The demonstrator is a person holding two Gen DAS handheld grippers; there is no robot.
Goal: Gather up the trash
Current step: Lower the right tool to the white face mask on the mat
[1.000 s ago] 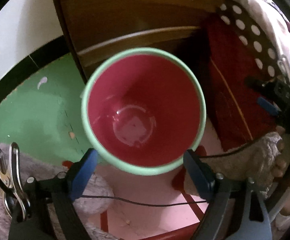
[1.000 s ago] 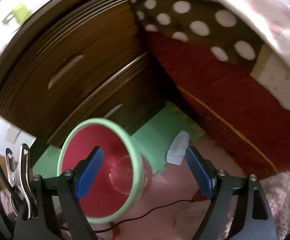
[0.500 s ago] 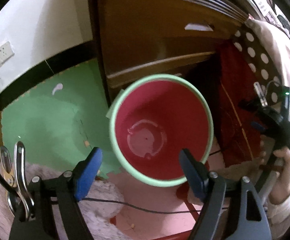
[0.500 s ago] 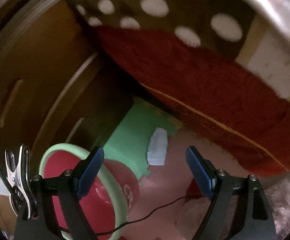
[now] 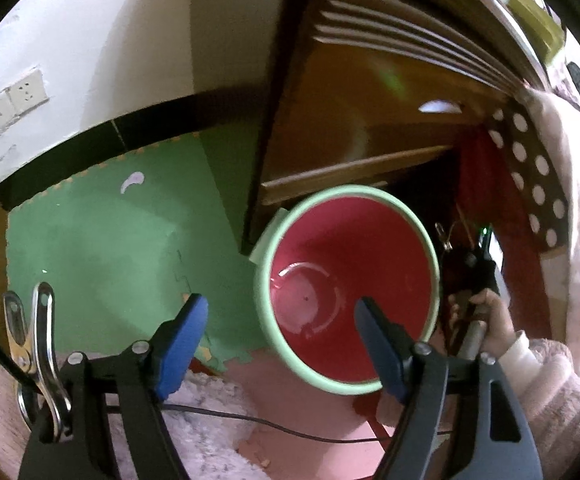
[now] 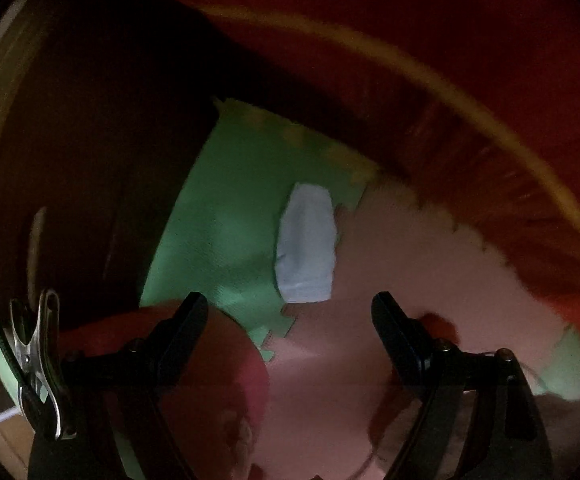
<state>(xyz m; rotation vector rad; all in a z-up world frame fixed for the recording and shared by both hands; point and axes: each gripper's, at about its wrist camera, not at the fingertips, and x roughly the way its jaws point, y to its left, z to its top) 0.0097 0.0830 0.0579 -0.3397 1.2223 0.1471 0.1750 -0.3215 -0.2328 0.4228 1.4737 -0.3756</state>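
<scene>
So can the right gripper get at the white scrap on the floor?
Probably yes: the right gripper points down with jaws open, and the white scrap lies flat on the mat just ahead, nothing between them.

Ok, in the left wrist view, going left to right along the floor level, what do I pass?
Wall sockets → green foam mat → red bin with a green rim → the person's hand on the right gripper → polka-dot cloth.
</scene>
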